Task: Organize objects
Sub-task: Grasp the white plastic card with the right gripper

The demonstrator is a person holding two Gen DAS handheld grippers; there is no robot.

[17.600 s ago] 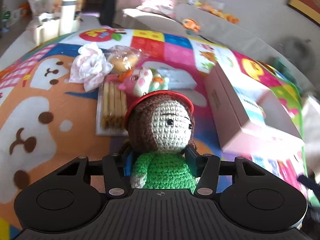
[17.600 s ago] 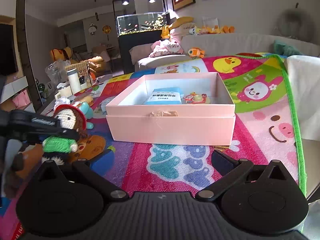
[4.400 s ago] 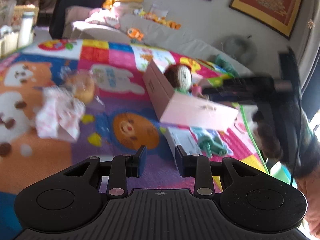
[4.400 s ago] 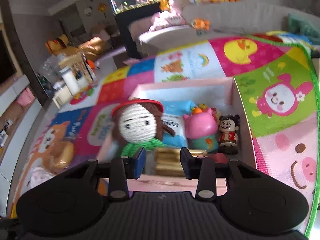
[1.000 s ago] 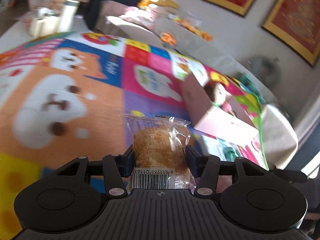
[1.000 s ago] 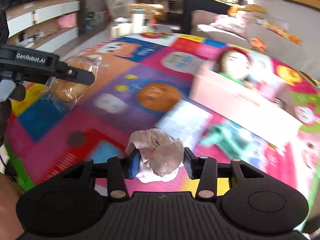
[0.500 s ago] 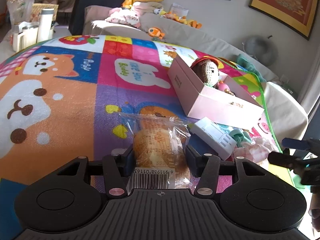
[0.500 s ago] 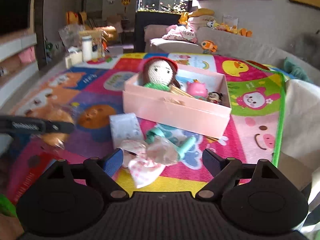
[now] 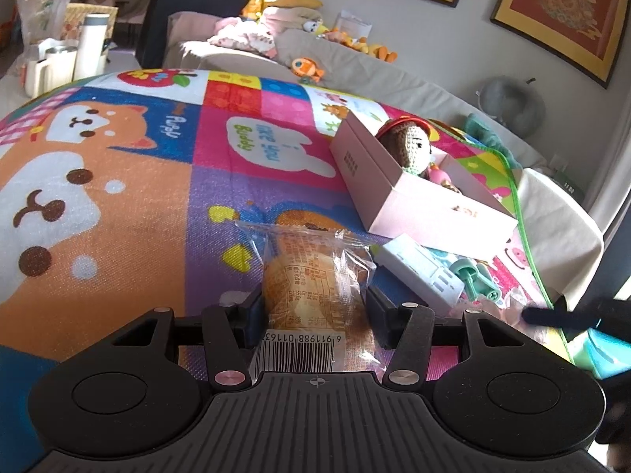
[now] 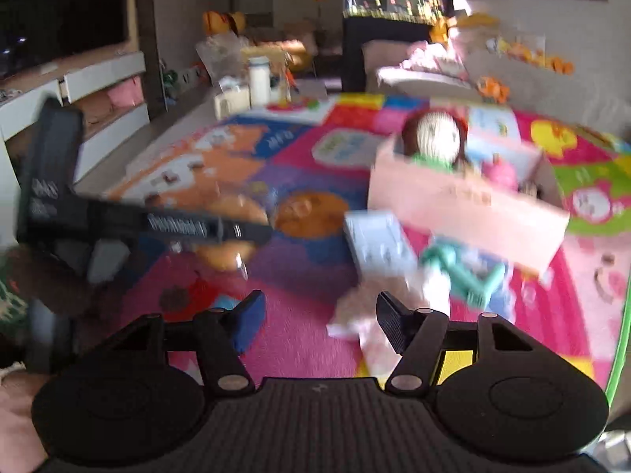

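My left gripper [image 9: 313, 307] is shut on a wrapped bread bun [image 9: 311, 287] in clear plastic, held low over the play mat. The pink box [image 9: 398, 201] lies ahead to the right with the crochet doll [image 9: 412, 144] and a pink toy in it. My right gripper [image 10: 319, 317] is open and empty, above the mat; its view is blurred. The pink-and-white cloth [image 10: 378, 315] lies just ahead of its right finger. The left gripper [image 10: 236, 232] with the bun shows at the left of the right wrist view. The box [image 10: 465, 201] and doll [image 10: 435, 134] show there too.
A white carton [image 9: 418, 268] and a teal toy [image 9: 475, 276] lie on the mat in front of the box. A grey sofa with plush toys [image 9: 315, 67] runs along the mat's far edge. A flask and cups [image 9: 92, 51] stand at the far left.
My right gripper has swung left and closed somewhat but stays open and empty. The cloth it released half a second ago lies on the mat. My left gripper still holds the bun, a little lower.
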